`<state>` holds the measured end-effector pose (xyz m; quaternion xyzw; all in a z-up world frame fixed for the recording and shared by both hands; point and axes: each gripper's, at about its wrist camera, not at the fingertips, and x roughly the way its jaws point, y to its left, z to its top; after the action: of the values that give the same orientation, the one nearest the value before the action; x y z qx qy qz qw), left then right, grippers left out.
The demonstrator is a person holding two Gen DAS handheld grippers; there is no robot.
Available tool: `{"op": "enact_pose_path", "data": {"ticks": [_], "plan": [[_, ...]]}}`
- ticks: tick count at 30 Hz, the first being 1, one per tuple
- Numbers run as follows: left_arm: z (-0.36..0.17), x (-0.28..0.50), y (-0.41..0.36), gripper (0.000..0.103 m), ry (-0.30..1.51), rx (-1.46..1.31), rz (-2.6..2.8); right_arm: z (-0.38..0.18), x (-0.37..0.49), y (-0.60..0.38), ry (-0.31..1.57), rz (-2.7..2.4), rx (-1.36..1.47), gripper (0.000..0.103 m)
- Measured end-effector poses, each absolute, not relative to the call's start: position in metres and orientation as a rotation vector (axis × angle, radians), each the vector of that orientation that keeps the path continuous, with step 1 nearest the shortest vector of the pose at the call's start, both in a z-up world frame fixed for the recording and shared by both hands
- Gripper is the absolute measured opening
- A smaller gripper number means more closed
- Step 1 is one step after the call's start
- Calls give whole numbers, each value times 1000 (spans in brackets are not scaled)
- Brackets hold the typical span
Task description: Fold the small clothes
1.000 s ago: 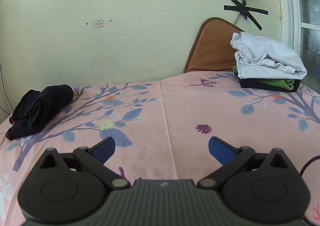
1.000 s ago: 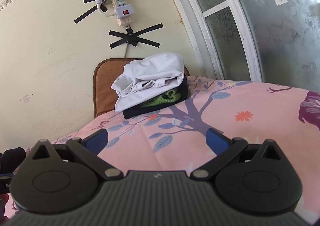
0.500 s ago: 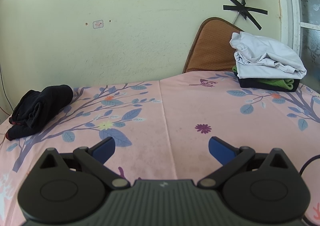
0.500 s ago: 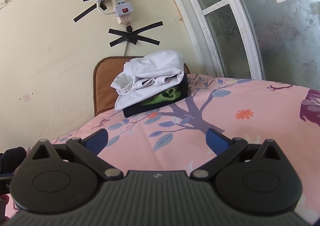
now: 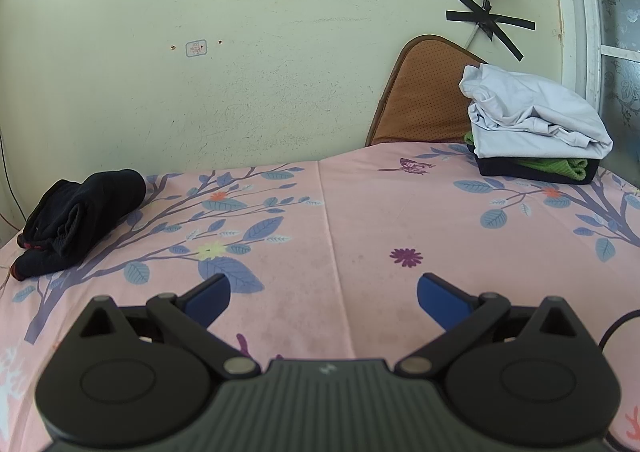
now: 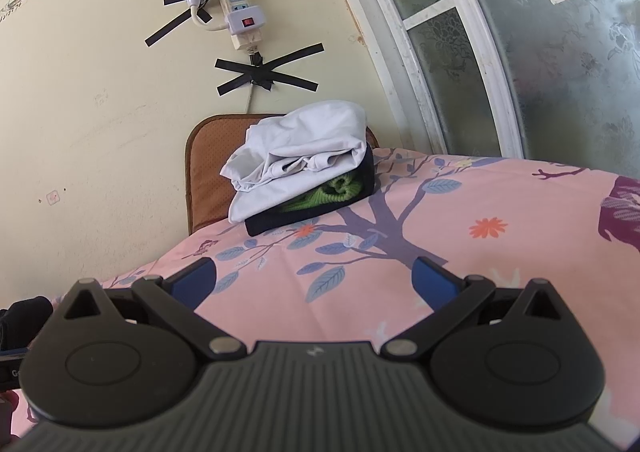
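- My left gripper (image 5: 323,294) hangs low over the pink flowered sheet (image 5: 360,219), its blue pads spread wide with only bare cloth between them; it holds nothing.
- My right gripper (image 6: 314,278) is the same: jaws wide apart, empty, over the sheet on the window side.
- The black garment (image 5: 76,217) lies bunched at the far left of the left wrist view, well apart from my left pads, forward and to their left. Its long axis runs on a slant, from a near-left end by the sheet's edge up to a far-right end close to the wall.
- In the right wrist view only a dark scrap of it shows at the left border, so my left hand is plainly the nearer one.
- Ahead of the right gripper sits the folded stack (image 6: 304,179), white on top, green in the middle, black underneath, resting against a brown cushion (image 6: 208,175).
- I judge the black garment is the piece not yet folded, and the coming reach should swing left with the left jaws, meeting it across its slant.
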<state>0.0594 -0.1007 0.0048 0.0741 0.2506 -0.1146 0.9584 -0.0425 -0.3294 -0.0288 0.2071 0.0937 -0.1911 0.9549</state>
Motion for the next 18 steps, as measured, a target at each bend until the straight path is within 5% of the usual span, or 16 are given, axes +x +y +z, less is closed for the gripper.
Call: {"op": "enact_pose_path", "data": {"ticks": [18], "plan": [[4,59,-101,103,508,152,-233,-29,-43,-331,191,-387,426,103]]}}
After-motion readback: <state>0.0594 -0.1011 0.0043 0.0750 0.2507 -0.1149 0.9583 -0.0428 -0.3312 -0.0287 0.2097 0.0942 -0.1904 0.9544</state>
